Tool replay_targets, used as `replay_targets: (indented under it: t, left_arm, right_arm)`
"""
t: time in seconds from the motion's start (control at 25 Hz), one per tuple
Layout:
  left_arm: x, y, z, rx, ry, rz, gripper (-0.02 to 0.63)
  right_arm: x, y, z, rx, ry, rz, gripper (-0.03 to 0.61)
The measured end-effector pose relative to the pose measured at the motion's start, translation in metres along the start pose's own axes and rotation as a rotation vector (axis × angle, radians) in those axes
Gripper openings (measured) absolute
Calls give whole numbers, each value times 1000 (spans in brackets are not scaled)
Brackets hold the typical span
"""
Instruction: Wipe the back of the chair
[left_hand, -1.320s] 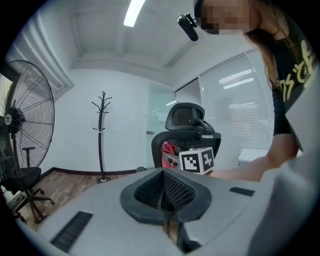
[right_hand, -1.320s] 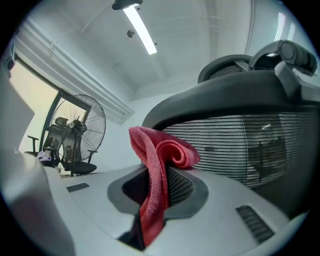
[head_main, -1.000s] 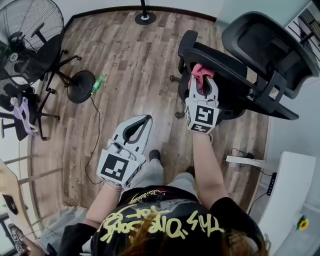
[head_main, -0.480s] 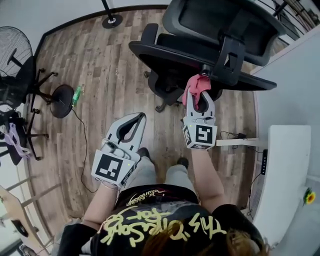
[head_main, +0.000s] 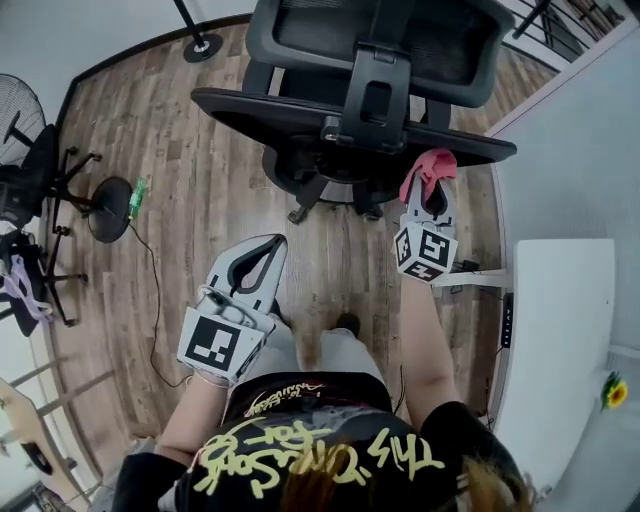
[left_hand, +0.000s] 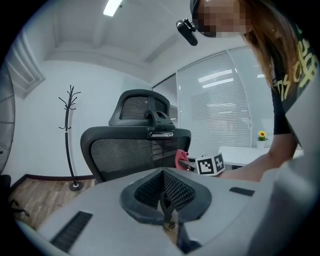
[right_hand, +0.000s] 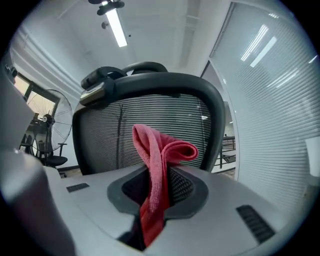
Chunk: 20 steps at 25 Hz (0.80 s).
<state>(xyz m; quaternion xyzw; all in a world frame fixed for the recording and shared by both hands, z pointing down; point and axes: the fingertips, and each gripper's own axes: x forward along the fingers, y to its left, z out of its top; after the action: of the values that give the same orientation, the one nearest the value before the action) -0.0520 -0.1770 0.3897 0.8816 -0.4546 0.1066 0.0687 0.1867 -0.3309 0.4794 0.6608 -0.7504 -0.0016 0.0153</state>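
Observation:
The black mesh-backed office chair (head_main: 300, 112) stands in front of me with its back toward me, headrest (head_main: 380, 30) above. My right gripper (head_main: 428, 186) is shut on a red cloth (head_main: 432, 162), held up at the right end of the chair back. In the right gripper view the red cloth (right_hand: 159, 150) sticks up from the jaws close before the chair's mesh back (right_hand: 115, 135). My left gripper (head_main: 268, 250) hangs low over the floor, shut and with nothing in it. The left gripper view shows the chair back (left_hand: 125, 150) and the red cloth (left_hand: 180, 158).
A white desk (head_main: 560, 330) with a small flower (head_main: 614, 392) stands at the right, a power strip (head_main: 472, 281) beside it. At the left are a floor fan's base (head_main: 108, 196), a green bottle (head_main: 137, 190) and a cable. A coat stand (left_hand: 70, 135) rises behind the chair.
The chair back now faces me squarely and fills the top of the view. My right gripper has carried the red cloth rightward to the back's right end. The left gripper has barely moved.

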Motion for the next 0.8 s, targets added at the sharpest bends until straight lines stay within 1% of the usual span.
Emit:
replay_targets:
  t: [0.12,0.24,0.36,0.48,0.6,0.8]
  left_arm:
    - [1,-8,-2,-11,10,23,-6]
    - [1,-11,-1,-10,17,57,-6]
    - [1,-12,1,11,24,89,-6]
    - [-1,-12,2,27,17,113,-6]
    - [-3,-11,0,21,33,132,-6]
    - [-8,-6,-4,21,60,151,-6]
  right_arm:
    - [10,-22,-14,8,23,-19,63]
    - [20,-32,-25,20,41,-16,63]
    - [30,-34,-32,33,46,-8,63]
    - [38,-35,-34,68,41,-8,63]
    - [44,-36,-35,94,35,-11,63]
    - [46,-34,-34,98,30,-20,63]
